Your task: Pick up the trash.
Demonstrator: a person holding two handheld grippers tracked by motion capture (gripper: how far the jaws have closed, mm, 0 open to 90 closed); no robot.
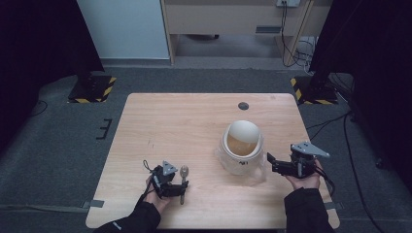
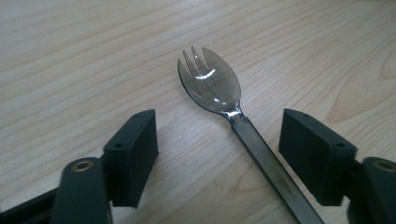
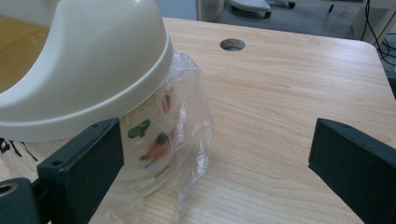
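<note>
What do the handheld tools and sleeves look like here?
Both tools, left tool and right tool, are black with blocky two-jaw ends. Each carries a grey three-cornered plate on top. A black cable trails from the right one. The person wears dark sleeves.

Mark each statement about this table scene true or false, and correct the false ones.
1. The dark translucent plastic spork lies flat on the light wooden table. True.
2. The left claw is clamped on the spork. False: its jaws stand apart on either side of the handle.
3. The cream round container sits in clear plastic wrap. True.
4. The right claw grips the container. False: its jaws are open beside it.
</note>
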